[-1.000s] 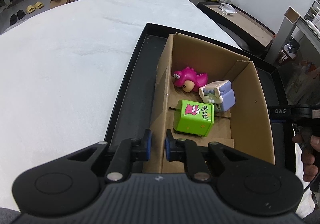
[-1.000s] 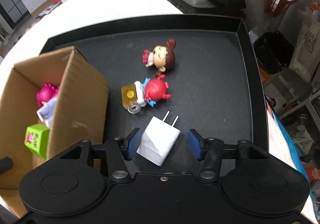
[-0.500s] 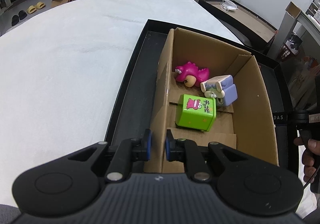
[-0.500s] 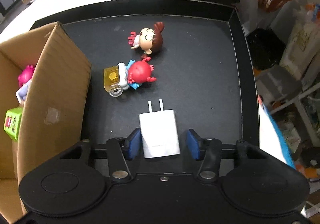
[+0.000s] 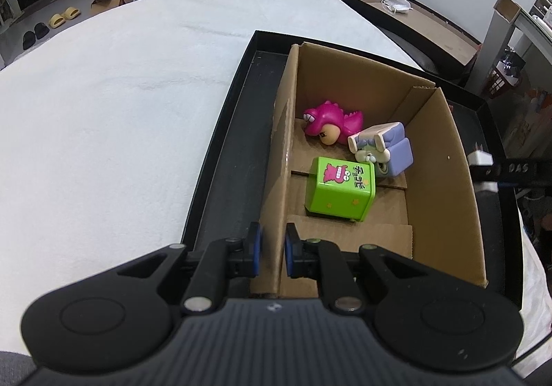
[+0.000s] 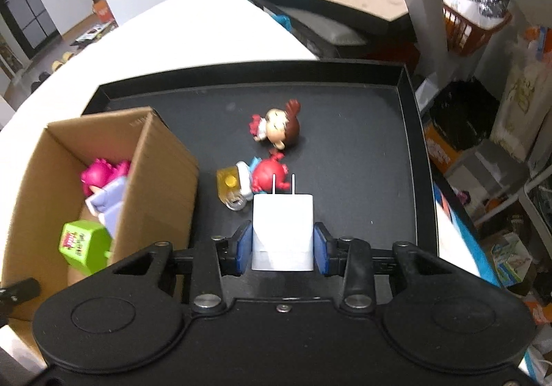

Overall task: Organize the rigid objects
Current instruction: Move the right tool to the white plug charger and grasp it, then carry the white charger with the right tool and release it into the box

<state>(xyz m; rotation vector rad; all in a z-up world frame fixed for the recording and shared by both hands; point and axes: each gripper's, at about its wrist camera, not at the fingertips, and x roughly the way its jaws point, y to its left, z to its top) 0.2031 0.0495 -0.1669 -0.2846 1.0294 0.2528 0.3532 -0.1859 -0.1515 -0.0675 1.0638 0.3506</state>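
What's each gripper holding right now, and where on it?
The right gripper clamps the white charger by its flat sides, prongs forward. The left gripper pinches the cardboard box wall.

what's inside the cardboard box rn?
Inside the cardboard box: a pink dinosaur toy, a lavender block figure and a green cube. The floor under them and the near corner behind the left tool are hidden.
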